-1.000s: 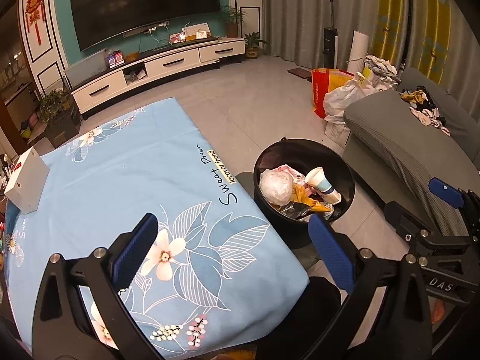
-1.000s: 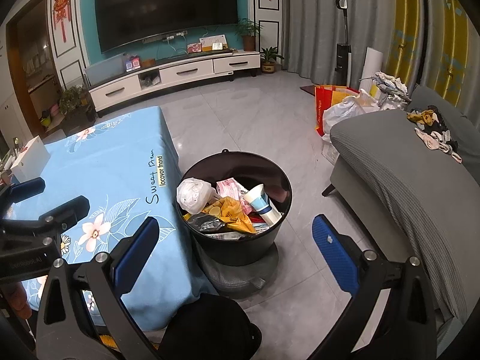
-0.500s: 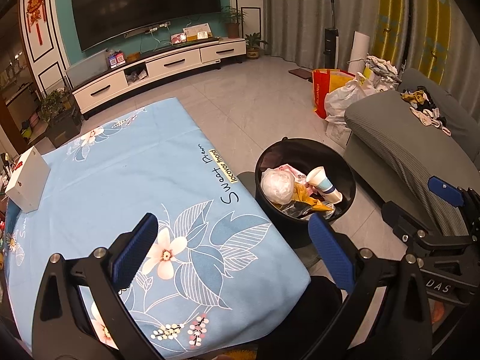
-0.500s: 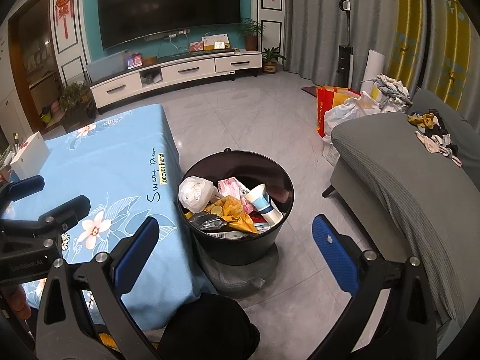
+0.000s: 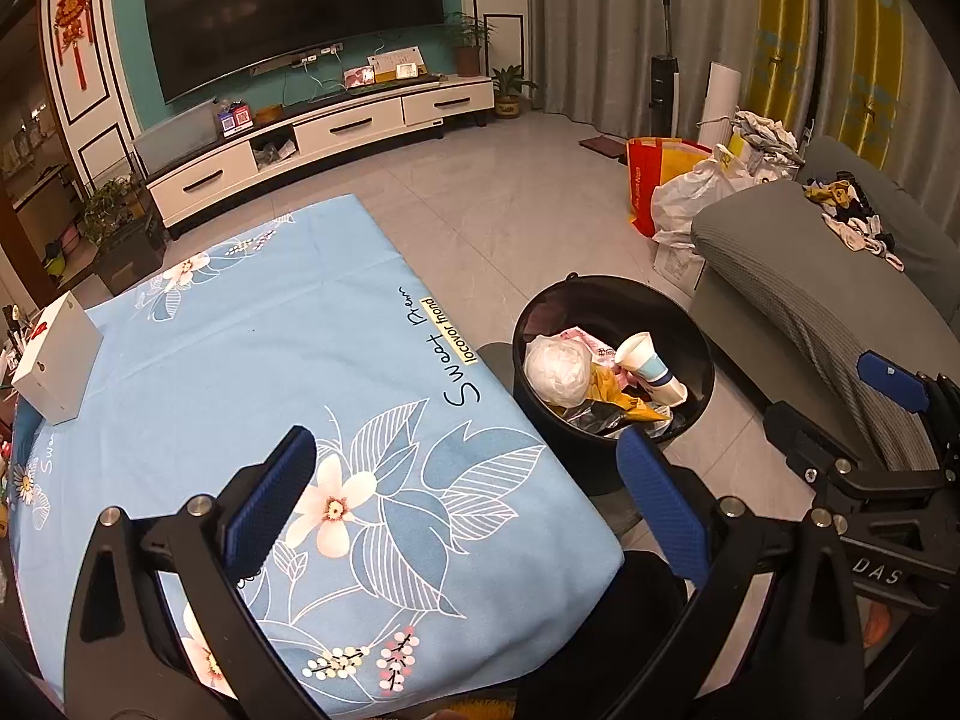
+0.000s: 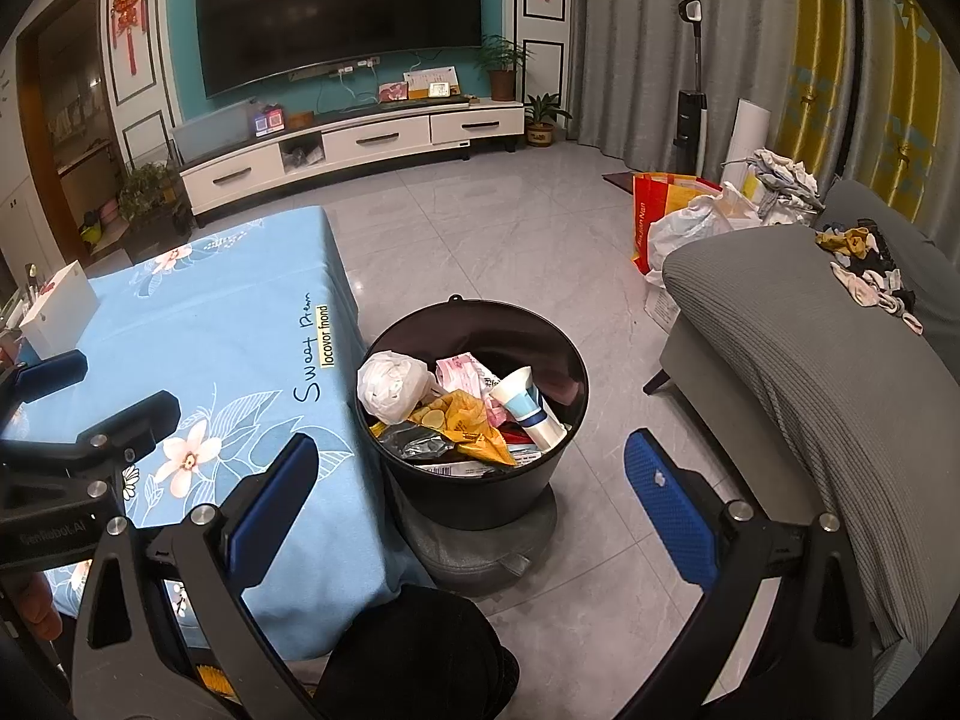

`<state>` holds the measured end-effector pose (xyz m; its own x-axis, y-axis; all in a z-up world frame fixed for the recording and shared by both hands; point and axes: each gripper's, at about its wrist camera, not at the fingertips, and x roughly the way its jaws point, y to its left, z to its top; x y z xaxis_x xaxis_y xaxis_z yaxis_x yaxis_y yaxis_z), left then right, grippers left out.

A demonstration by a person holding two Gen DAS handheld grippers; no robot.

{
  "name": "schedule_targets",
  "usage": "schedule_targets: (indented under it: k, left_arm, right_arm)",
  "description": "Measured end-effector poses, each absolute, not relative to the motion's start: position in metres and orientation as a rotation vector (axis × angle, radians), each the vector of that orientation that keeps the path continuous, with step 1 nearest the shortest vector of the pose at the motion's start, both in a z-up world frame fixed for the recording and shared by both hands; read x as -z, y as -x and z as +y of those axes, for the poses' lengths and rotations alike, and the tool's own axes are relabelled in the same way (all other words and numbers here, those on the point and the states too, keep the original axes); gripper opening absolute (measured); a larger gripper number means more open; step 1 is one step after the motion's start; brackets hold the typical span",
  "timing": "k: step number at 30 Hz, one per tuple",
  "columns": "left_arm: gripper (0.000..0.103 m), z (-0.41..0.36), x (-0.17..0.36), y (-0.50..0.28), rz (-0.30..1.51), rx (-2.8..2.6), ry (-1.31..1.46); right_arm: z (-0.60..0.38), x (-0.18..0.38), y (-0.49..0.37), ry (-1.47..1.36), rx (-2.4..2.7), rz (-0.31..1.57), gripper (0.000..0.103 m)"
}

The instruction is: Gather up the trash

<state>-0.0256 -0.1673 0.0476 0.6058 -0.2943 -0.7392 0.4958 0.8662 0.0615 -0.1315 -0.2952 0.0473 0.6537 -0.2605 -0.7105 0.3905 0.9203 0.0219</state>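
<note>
Bin: your black trash bin point(image 6: 474, 480) beside the bench point(image 5: 240, 360) holds a white bag point(image 6: 390, 387), yellow wrapper point(image 6: 468, 423) and paper cup point(image 6: 528, 408).
Grippers: your left gripper point(image 5: 468, 504) and right gripper point(image 6: 474, 507) are both spread apart, empty.

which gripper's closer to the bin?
Right. The right gripper hangs almost over the bin, facing it; the left gripper is over the table, bin to its right.

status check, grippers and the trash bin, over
Left gripper open, empty, over the blue tablecloth. Right gripper open, empty, facing the black bin. Bin holds trash, paper cup on top. Nothing blocking.
</note>
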Motion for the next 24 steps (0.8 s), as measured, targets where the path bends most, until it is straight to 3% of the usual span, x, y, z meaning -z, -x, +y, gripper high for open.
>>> schedule_targets:
  k: [24]
  left_arm:
    - [0.100,-0.1694,-0.0476,0.0262,0.787,0.458,-0.281]
  right_arm:
    - [-0.2951,-0.0467,0.1337,-0.173,0.380,0.774,0.100]
